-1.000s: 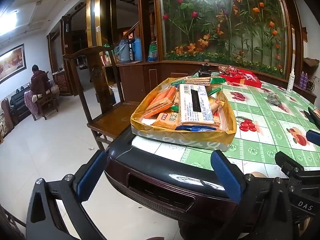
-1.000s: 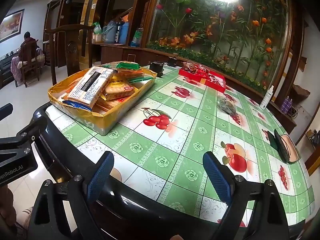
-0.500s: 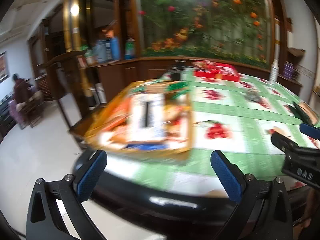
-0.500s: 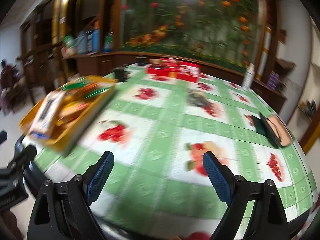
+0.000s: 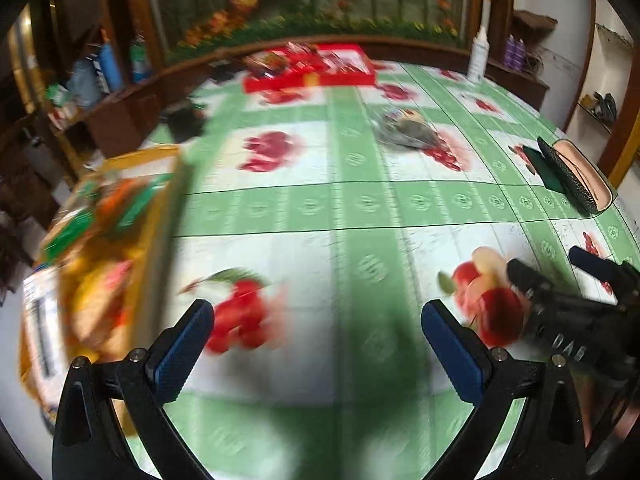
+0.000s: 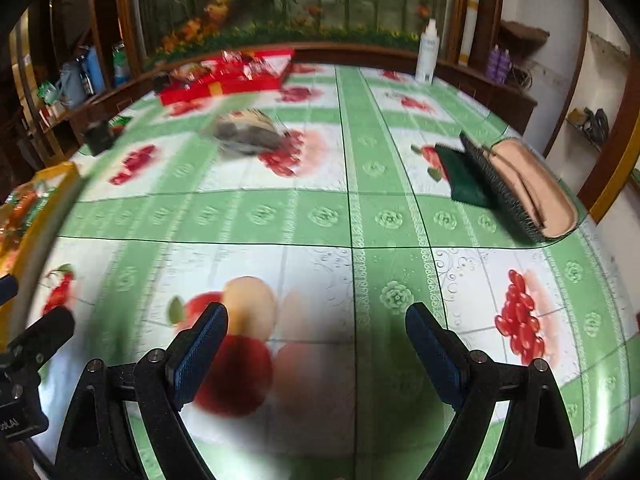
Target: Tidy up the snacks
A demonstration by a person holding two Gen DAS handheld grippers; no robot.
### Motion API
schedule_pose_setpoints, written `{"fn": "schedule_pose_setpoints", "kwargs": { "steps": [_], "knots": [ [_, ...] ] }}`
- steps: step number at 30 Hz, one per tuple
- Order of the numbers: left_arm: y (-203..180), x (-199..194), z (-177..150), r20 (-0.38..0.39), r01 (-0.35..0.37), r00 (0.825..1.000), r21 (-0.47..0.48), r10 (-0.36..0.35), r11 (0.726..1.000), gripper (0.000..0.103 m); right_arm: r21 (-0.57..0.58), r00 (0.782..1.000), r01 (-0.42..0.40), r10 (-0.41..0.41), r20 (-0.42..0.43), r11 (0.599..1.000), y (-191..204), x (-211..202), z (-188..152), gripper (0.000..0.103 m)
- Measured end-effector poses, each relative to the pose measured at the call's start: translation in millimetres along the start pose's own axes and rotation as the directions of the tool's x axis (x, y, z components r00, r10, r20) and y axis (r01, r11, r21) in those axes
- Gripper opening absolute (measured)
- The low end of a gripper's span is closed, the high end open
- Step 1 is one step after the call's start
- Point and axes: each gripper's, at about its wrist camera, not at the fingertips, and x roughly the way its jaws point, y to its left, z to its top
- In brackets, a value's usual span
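Since a second earlier both claws had swung over the surface (image 5: 360,208), leaving the yellow snack tray (image 5: 104,264) at the left edge of each view, blurred. Left claw (image 5: 318,344) and right claw (image 6: 316,344) stood wide open, empty, above bare cloth. Red box (image 6: 224,76) lay upper left, brush (image 6: 516,188) near the right rim.

Yellow snack box (image 5: 160,216), open-topped, heaped with blurred orange, green and white packets (image 5: 92,216), sits at frame left in left wrist view. Red tray (image 5: 312,68) of wrapped snacks lies upper centre, well apart.
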Motion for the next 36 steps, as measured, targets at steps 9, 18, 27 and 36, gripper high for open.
{"fn": "schedule_pose_setpoints", "kwargs": {
  "steps": [9, 18, 27, 36],
  "knots": [
    [-21, 68, 16, -0.101, 0.05, 0.994, -0.019, -0.052, 0.999, 0.103, 0.04, 0.999, 0.009, -0.008, -0.031, 0.999, -16, 37, 12, 0.101],
    [-20, 70, 17, -0.009, 0.01, 1.0, -0.049, -0.011, 0.999, 0.103, 0.071, 0.999, 0.027, -0.024, -0.032, 0.997, -21, 43, 18, 0.102],
    [-20, 70, 16, -0.009, 0.01, 1.0, -0.048, -0.01, 0.999, 0.103, 0.071, 0.999, 0.03, -0.028, -0.031, 0.997, -21, 43, 18, 0.102],
    [-20, 69, 16, -0.009, 0.01, 1.0, -0.048, -0.01, 0.999, 0.103, 0.071, 0.999, 0.031, -0.028, -0.031, 0.997, -20, 43, 18, 0.102]
  ]
}}
